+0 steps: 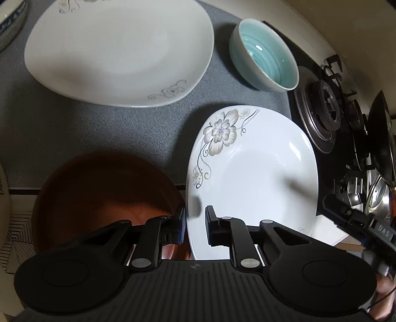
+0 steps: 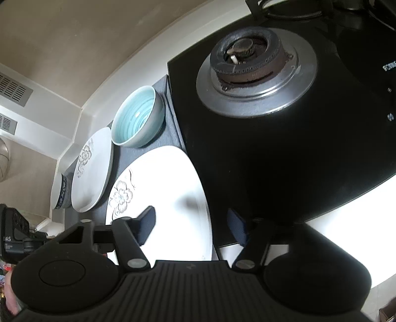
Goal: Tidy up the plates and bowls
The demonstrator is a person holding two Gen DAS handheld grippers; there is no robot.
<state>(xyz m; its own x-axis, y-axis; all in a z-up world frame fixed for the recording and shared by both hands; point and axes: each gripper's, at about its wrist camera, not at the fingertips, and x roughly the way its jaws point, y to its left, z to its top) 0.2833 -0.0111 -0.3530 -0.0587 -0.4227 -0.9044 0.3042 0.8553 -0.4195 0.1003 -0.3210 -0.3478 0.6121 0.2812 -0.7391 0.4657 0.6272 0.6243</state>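
Note:
A white flowered plate (image 1: 255, 173) lies near the counter's front edge, beside the stove; it also shows in the right wrist view (image 2: 168, 188). My left gripper (image 1: 195, 223) straddles its left rim with the jaws slightly apart, not clearly clamped. A brown plate (image 1: 104, 188) lies to its left. A larger white plate (image 1: 118, 52) and a teal bowl (image 1: 267, 57) sit farther back. My right gripper (image 2: 191, 225) is open over the flowered plate's right rim, one finger above the plate, the other above the stove edge.
A grey mat (image 1: 86, 128) covers the counter. A black gas stove (image 2: 272, 148) with burners (image 1: 324, 111) stands right. A blue-patterned bowl (image 1: 10, 22) sits at the far left. A dark pan (image 1: 381, 138) and a metal lid (image 1: 378, 195) are on the stove.

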